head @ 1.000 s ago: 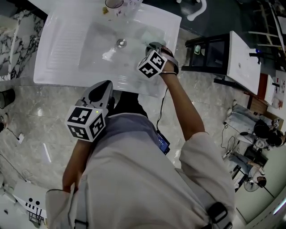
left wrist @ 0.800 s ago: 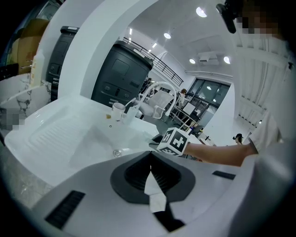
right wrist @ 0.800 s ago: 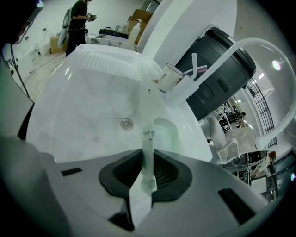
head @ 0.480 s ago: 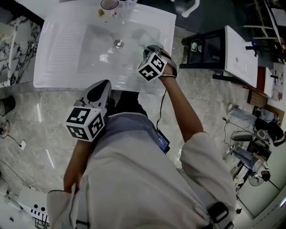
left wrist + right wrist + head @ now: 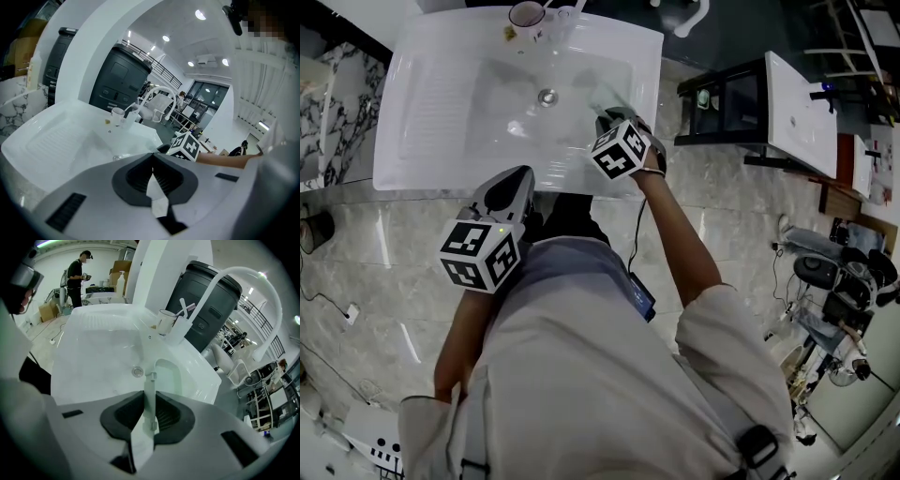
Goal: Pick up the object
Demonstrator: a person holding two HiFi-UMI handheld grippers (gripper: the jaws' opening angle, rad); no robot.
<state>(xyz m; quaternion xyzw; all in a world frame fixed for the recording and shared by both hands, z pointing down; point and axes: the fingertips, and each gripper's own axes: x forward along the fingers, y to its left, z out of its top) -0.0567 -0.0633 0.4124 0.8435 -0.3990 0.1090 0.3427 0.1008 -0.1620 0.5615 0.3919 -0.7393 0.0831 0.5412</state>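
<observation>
A thin, see-through, pale green plastic piece [image 5: 167,378] hangs over the white sink's basin [image 5: 98,357]. Its white edge runs straight between the jaws of my right gripper [image 5: 149,401], which is shut on it. In the head view the piece [image 5: 609,92] shows faintly beyond my right gripper [image 5: 610,118], above the basin's right side near the drain [image 5: 547,96]. My left gripper [image 5: 514,183] hangs at the sink's near rim [image 5: 487,176]. The left gripper [image 5: 152,158] has its tips together and holds nothing.
A cup [image 5: 526,14] with sticks in it stands on the sink's back rim beside an arched white faucet [image 5: 243,277]. A dark grey bin [image 5: 211,301] stands behind the sink. Right of the sink are a black stand [image 5: 722,103] and a white slab [image 5: 802,103]. A person [image 5: 77,273] stands far off.
My right gripper, with the see-through piece in it, has shifted slightly toward the sink's near rim. The left gripper has not moved.
</observation>
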